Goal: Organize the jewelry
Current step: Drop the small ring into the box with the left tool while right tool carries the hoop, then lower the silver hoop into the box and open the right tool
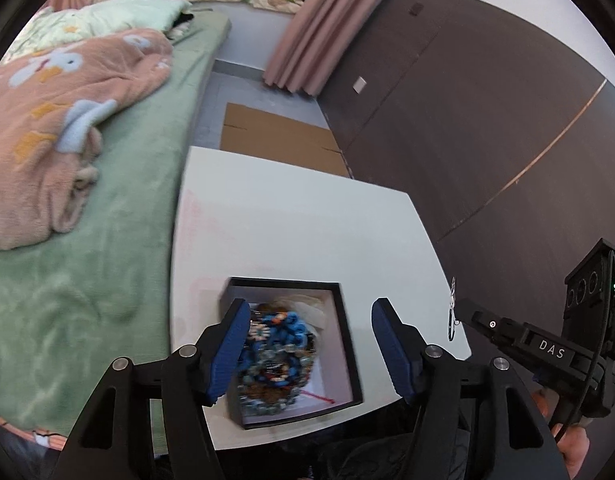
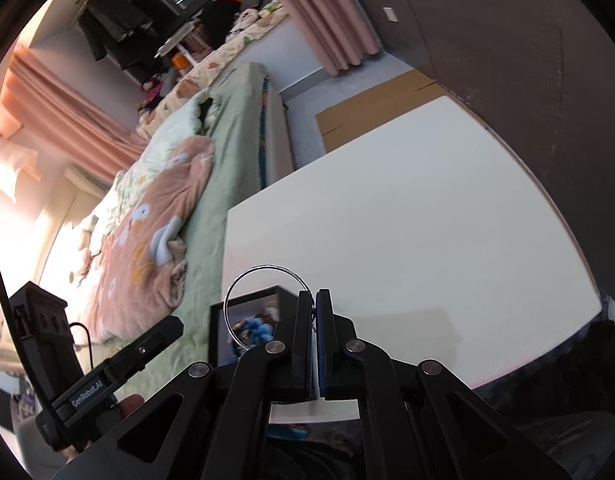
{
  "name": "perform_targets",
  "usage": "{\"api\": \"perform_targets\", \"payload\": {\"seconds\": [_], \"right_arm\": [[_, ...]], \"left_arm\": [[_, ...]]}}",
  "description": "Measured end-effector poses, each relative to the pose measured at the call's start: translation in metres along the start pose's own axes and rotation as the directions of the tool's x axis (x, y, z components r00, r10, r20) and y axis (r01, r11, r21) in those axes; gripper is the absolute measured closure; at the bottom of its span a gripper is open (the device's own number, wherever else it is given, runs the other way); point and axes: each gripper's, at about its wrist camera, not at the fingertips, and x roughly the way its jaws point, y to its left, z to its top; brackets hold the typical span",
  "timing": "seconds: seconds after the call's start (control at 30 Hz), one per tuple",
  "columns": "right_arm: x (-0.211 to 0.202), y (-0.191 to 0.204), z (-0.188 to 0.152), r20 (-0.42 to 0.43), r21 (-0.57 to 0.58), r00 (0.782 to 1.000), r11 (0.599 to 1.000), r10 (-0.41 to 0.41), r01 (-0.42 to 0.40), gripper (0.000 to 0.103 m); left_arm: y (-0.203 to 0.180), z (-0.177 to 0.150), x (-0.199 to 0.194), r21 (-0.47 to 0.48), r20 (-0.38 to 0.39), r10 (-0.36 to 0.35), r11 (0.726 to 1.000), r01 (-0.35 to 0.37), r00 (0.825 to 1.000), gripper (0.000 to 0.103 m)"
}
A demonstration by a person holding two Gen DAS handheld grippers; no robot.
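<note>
An open black box (image 1: 349, 344) sits near the front edge of the white table (image 1: 287, 220), holding a heap of blue and glassy bead jewelry (image 1: 281, 356). My left gripper (image 1: 311, 312) hovers just over the box, open, blue pads on either side of the beads without touching them. My right gripper (image 2: 313, 300) is shut on a thin silver bangle (image 2: 267, 267), which sticks out to the left of the fingers above the table. In the left wrist view the bangle (image 1: 451, 312) hangs edge-on at the right gripper's tip, to the right of the box. The box (image 2: 217, 332) shows behind the ring.
A bed with a green sheet (image 1: 107, 260) and a pink blanket (image 1: 67, 120) lies directly left of the table. Flat cardboard (image 1: 275, 136) lies on the floor beyond the table. A dark wall panel (image 1: 487, 120) runs along the right, and a pink curtain (image 1: 319, 32) hangs at the back.
</note>
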Motion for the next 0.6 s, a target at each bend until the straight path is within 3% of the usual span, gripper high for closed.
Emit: {"api": "perform_targets", "payload": {"seconds": [0.43,0.47,0.53,0.57,0.6], "right_arm": [[0.042,0.049,-0.011,-0.107,-0.051,0.989,0.993,0.103,-0.109,0.096],[0.05,0.049,-0.013,-0.132,-0.046,0.987,0.995,0.088,-0.094,0.092],[0.055,0.045,-0.015,-0.147,-0.039,0.987,0.997,0.061,-0.067,0.05],[0.053,0.042,-0.016,-0.132,-0.035,0.99,0.998,0.053,-0.058,0.04],[0.047,0.039,-0.018,-0.109,-0.033,0.993,0.998,0.049,-0.053,0.039]], "left_arm": [[0.032,0.004,-0.038,-0.048,0.048,0.043,0.998,-0.041,0.998,0.039],[0.033,0.003,-0.04,-0.051,0.049,0.042,0.998,-0.04,0.998,0.039],[0.033,0.002,-0.044,-0.051,0.052,0.045,0.998,-0.043,0.998,0.039],[0.032,0.001,-0.045,-0.048,0.054,0.047,0.998,-0.044,0.997,0.039],[0.03,0.0,-0.046,-0.044,0.057,0.047,0.998,-0.044,0.997,0.039]]}}
